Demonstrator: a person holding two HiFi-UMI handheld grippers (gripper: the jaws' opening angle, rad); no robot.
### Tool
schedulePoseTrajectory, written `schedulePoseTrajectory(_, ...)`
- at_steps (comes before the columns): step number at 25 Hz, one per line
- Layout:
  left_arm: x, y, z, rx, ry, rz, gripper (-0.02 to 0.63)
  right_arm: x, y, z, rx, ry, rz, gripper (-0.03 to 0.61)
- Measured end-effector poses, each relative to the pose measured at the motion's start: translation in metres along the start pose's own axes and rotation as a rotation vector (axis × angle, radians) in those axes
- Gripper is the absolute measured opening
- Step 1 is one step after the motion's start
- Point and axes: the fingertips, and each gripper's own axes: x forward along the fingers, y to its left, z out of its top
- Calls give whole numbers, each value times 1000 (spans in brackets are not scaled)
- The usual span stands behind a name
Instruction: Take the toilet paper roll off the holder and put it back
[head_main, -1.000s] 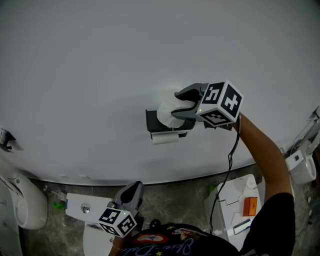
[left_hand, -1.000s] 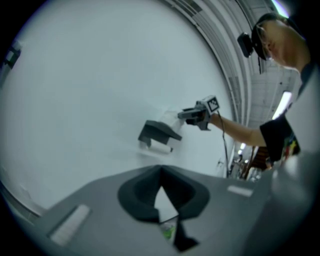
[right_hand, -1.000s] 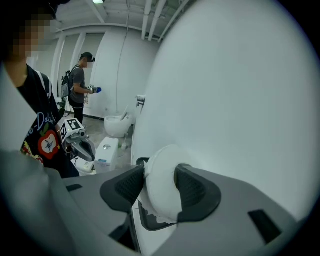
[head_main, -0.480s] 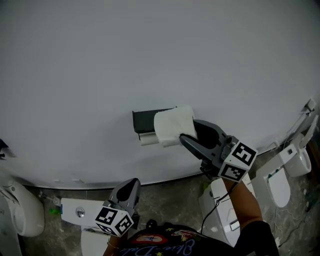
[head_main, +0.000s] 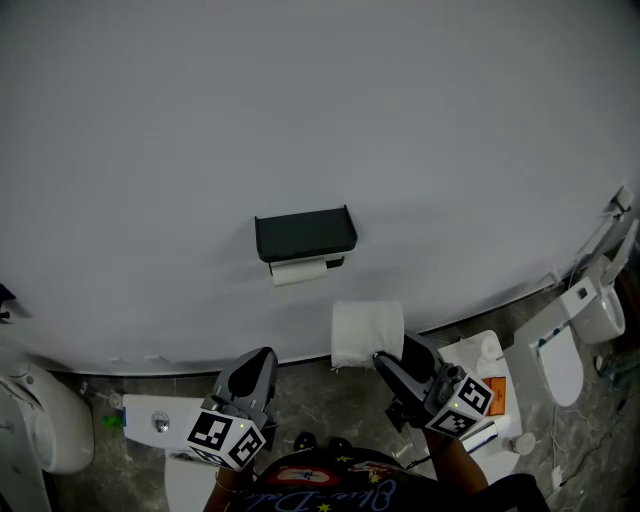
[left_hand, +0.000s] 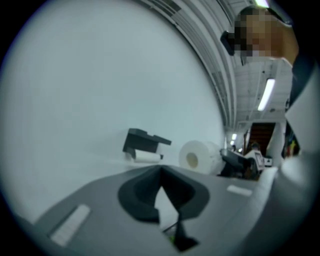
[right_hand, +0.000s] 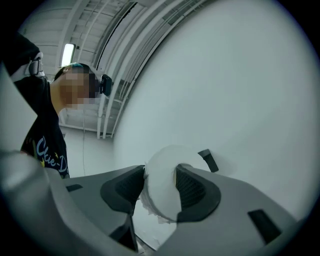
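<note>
My right tool (head_main: 386, 360) pinches the toilet paper roll (head_main: 367, 333), clear of the holder (head_main: 305, 234); rehanging remains. My left tool (head_main: 258, 364) sits pressed together.

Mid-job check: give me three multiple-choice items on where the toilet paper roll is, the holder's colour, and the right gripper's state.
1. Where is the toilet paper roll relative to the wall holder in the head view?
A. Seated on the holder
B. Off the holder, below it and to its right
C. Lying on the floor

2. What colour is the holder?
A. White
B. Black
C. Chrome

3. What is the state of the right gripper?
A. Open and empty
B. Shut on the toilet paper roll
C. Shut on nothing

Answers:
1 B, as the roll hangs clear of the holder, lower and to its right.
2 B, as the holder is a dark black block against the pale wall.
3 B, as the right gripper view shows both fingers pressed against the roll's sides.
</note>
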Motion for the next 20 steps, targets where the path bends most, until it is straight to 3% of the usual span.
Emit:
schedulePoseTrajectory(5, 2, -6, 7, 18, -27, -24, -2, -7, 6, -6, 87, -29, 14, 204)
schedulePoseTrajectory(11, 2, -13, 10, 30, -47, -32, -2, -9, 3, -4, 53, -28, 9, 204)
schedulePoseTrajectory(16, 1, -11, 6, 45, -18, -16, -2, -6, 1, -5, 62, -24, 9, 205)
schedulePoseTrajectory(20, -1, -10, 3, 34, -7, -9, -2, 0, -7, 6, -17, -5, 7, 206)
